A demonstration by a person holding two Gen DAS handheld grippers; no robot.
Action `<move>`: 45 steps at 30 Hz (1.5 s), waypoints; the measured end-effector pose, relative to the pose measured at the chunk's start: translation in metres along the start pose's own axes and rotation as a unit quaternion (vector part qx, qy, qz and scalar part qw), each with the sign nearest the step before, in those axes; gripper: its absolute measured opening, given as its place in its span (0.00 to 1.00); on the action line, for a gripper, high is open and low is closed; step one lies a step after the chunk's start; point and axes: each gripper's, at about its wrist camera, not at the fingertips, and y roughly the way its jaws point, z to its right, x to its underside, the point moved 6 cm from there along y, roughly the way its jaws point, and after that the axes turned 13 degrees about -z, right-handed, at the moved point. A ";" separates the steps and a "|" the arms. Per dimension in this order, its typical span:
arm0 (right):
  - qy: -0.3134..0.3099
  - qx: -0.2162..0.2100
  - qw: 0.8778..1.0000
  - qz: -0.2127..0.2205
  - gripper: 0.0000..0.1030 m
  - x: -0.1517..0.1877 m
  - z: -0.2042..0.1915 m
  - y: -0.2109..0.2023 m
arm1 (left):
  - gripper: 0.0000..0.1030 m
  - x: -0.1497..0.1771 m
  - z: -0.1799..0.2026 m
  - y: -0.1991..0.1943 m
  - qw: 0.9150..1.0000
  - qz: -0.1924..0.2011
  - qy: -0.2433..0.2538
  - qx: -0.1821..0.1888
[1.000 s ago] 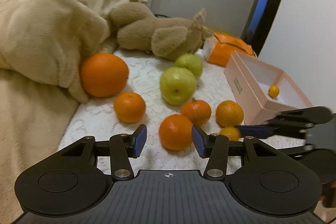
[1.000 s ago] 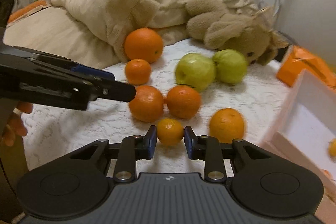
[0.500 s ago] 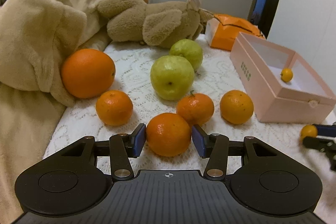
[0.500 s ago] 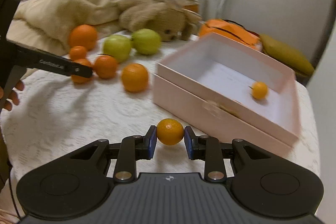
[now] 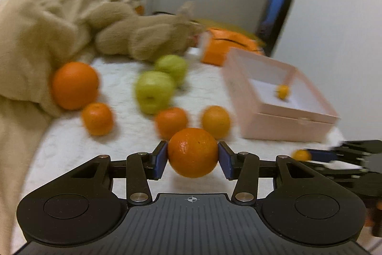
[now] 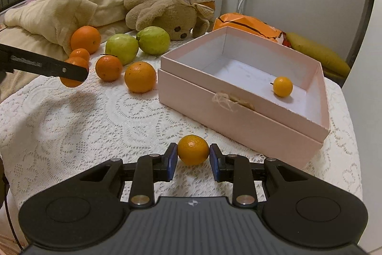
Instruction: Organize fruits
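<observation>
My left gripper [image 5: 193,157] is shut on a mandarin [image 5: 193,149], its blue pads pressing both sides. In the right wrist view this mandarin [image 6: 71,80] hangs above the lace cloth and casts a shadow on it. My right gripper [image 6: 193,155] is shut on a small orange fruit [image 6: 193,147], low over the cloth in front of the open pink box [image 6: 238,116]. One small orange fruit [image 6: 283,86] lies inside the box. On the cloth left of the box lie a big orange [image 6: 86,39], two green fruits [image 6: 122,48], and three mandarins [image 6: 140,77].
A plush bear [image 6: 167,13] and a beige blanket [image 6: 59,6] lie behind the fruit. An orange bag [image 6: 248,23] and a yellow cushion [image 6: 317,54] sit behind the box. The cloth's edge runs close by the box on the right.
The left gripper closed on the mandarin and raised it off the cloth. The right gripper carried the small fruit rightward from the pile to the front of the box.
</observation>
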 end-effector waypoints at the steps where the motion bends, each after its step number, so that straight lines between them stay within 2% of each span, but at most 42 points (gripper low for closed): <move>1: 0.001 -0.001 1.000 -0.001 0.27 0.000 0.000 0.000 | 0.49 0.002 0.009 0.001 1.000 -0.006 0.006 0.016; 4: 0.007 -0.003 1.000 -0.002 0.27 0.002 0.001 0.000 | 0.49 0.011 0.033 0.005 0.998 -0.023 0.034 0.039; 7: 0.012 -0.008 1.000 0.000 0.31 0.003 0.000 -0.002 | 0.49 0.018 0.046 0.011 0.997 -0.032 0.057 0.032; 9: 0.008 -0.002 1.000 0.009 0.44 0.003 -0.001 -0.005 | 0.49 0.019 0.043 0.011 0.998 -0.029 0.055 0.022; 13: -0.026 0.017 0.999 0.033 0.45 -0.006 -0.013 -0.015 | 0.49 0.017 0.014 0.002 1.000 -0.013 0.016 -0.011; 16: -0.070 0.020 0.996 0.051 0.45 -0.018 -0.034 -0.018 | 0.49 0.015 -0.019 -0.007 0.998 0.003 -0.025 -0.050; 21: -0.123 -0.014 0.990 0.074 0.45 -0.052 -0.083 -0.008 | 0.49 0.018 -0.066 -0.025 0.993 0.022 -0.082 -0.084; 25: -0.153 -0.026 0.985 0.071 0.48 -0.087 -0.120 0.017 | 0.49 0.027 -0.088 -0.031 0.989 0.021 -0.102 -0.100; 28: -0.151 -0.017 0.987 0.054 0.51 -0.110 -0.136 0.043 | 0.49 0.035 -0.094 -0.032 0.989 0.016 -0.107 -0.096; 32: -0.148 -0.012 0.989 0.022 0.51 -0.122 -0.144 0.071 | 0.49 0.040 -0.093 -0.028 0.990 0.009 -0.105 -0.091; 34: -0.143 -0.012 0.990 0.002 0.46 -0.123 -0.144 0.081 | 0.49 0.042 -0.089 -0.027 0.991 0.007 -0.100 -0.086; 35: -0.136 -0.010 0.991 0.001 0.43 -0.121 -0.142 0.080 | 0.49 0.042 -0.088 -0.027 0.992 0.006 -0.098 -0.084; 38: -0.121 -0.030 0.992 0.003 0.42 -0.117 -0.134 0.067 | 0.49 0.040 -0.079 -0.023 0.993 0.004 -0.088 -0.076; 45: -0.118 -0.048 0.991 0.029 0.42 -0.085 -0.106 0.008 | 0.49 0.036 -0.035 -0.013 0.998 -0.007 -0.040 -0.044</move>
